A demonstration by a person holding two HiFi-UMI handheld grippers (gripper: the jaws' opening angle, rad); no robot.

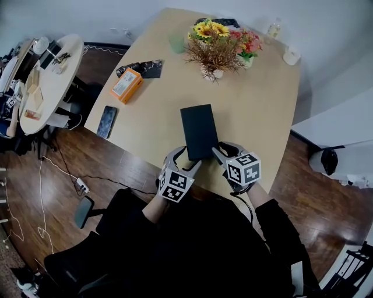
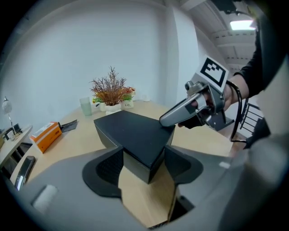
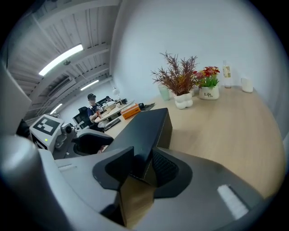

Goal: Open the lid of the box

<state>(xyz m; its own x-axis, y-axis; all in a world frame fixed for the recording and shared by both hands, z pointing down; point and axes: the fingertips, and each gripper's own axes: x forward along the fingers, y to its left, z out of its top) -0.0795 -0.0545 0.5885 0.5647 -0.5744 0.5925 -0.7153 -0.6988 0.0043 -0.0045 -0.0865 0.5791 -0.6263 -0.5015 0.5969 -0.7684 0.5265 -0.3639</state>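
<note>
- Head view: the black box [image 1: 199, 131] is found lying flat near the bench's [image 1: 262, 105] near edge, lid on.
- Left gripper view: the left hand-held gripper [image 2: 143, 155] is closed on the box's near corner, with its pads pressed to both sides.
- Right gripper view: the right hand-held gripper [image 3: 143, 164] is clamped on the other near corner. The box is judged stiff, light and smooth. The lid is best taken by its side walls, with the base held down.

Dark wood floor [image 1: 326, 198], white walls [image 1: 76, 17]
</note>
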